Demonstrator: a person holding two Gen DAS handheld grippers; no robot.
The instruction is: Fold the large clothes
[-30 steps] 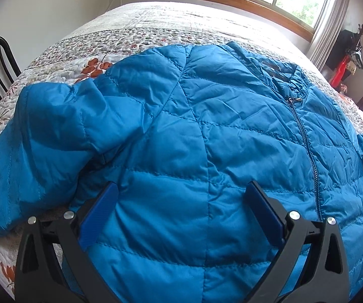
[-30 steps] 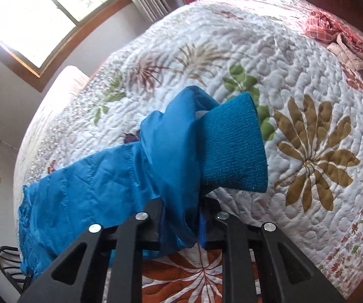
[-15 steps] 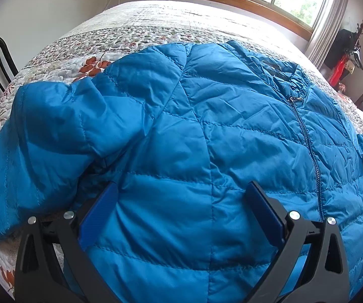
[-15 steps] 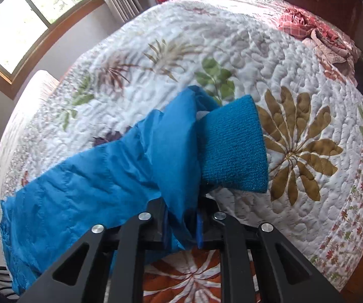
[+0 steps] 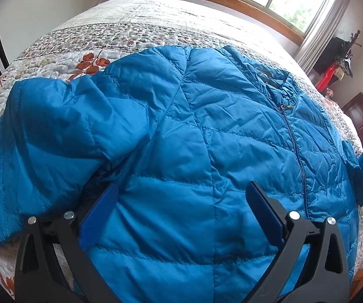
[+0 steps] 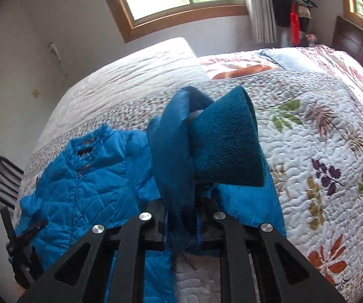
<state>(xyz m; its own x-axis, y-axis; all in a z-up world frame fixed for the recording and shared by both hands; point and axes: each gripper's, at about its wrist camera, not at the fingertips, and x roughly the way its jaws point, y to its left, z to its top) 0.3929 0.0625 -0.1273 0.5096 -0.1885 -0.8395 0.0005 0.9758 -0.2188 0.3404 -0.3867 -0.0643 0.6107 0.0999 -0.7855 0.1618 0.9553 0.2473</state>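
- The bed point(image 5: 141, 25) has a bumpy white quilt point(image 6: 320, 136) with leaves and flowers sewn on it.
- The jacket point(image 5: 206, 139) is big, blue, shiny and puffy, with stitched lines and a zip point(image 5: 295, 146). It lies flat on the bed.
- The sleeve point(image 6: 173, 151) ends in a fuzzy, darker knit cuff point(image 6: 226, 141).
- A moment ago the sleeve hung low over the quilt. Now it is lifted and swung toward the jacket.
- The right gripper point(image 6: 181, 227) is squeezed tight on the sleeve.
- The left gripper point(image 5: 181, 204) is wide apart over the jacket, holding nothing.
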